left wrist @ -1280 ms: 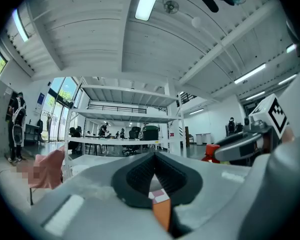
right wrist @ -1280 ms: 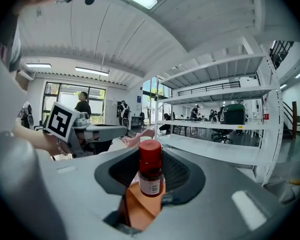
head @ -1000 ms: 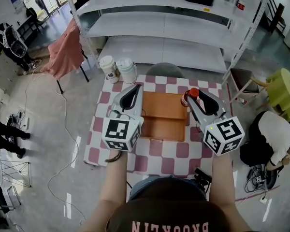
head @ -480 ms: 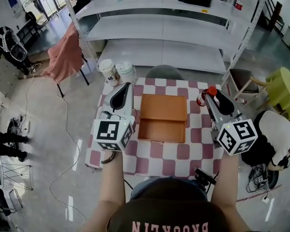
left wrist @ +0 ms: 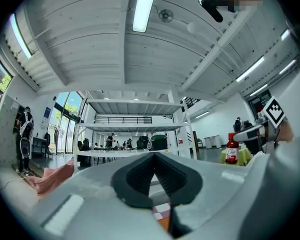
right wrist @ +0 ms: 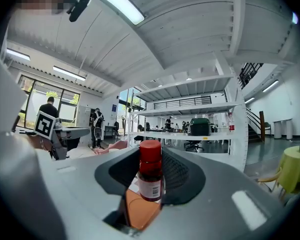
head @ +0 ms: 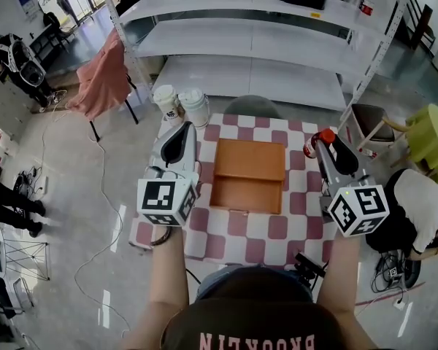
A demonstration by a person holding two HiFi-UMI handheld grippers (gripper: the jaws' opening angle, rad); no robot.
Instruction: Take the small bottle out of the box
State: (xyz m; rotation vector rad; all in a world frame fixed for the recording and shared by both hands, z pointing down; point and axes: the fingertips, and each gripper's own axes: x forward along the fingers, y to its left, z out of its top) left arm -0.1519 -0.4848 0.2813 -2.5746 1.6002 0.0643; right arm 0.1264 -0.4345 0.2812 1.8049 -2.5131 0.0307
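The small bottle (head: 314, 145), dark with a red cap and a white label, is held upright and lifted over the table's right edge, clear of the box. My right gripper (head: 321, 140) is shut on the bottle (right wrist: 150, 179), its pads against the bottle's sides. The orange wooden box (head: 248, 173) lies open in the middle of the checkered table (head: 231, 232) and looks empty. Left of the box, my left gripper (head: 184, 128) hovers with its jaws closed tip to tip and nothing between them. The left gripper view shows its shut tips (left wrist: 154, 155) and the bottle (left wrist: 232, 151) off to the right.
Two lidded white cups (head: 182, 105) stand at the table's far left corner. A white metal shelf rack (head: 248, 42) rises behind the table. A pink cloth (head: 101, 79) hangs at the left, a yellow stool (head: 432, 138) and a crouching person (head: 412, 214) are at the right.
The right gripper carried the bottle from the box's far right corner rightward, out past the table edge. The left gripper drew away from the box's left side to the left.
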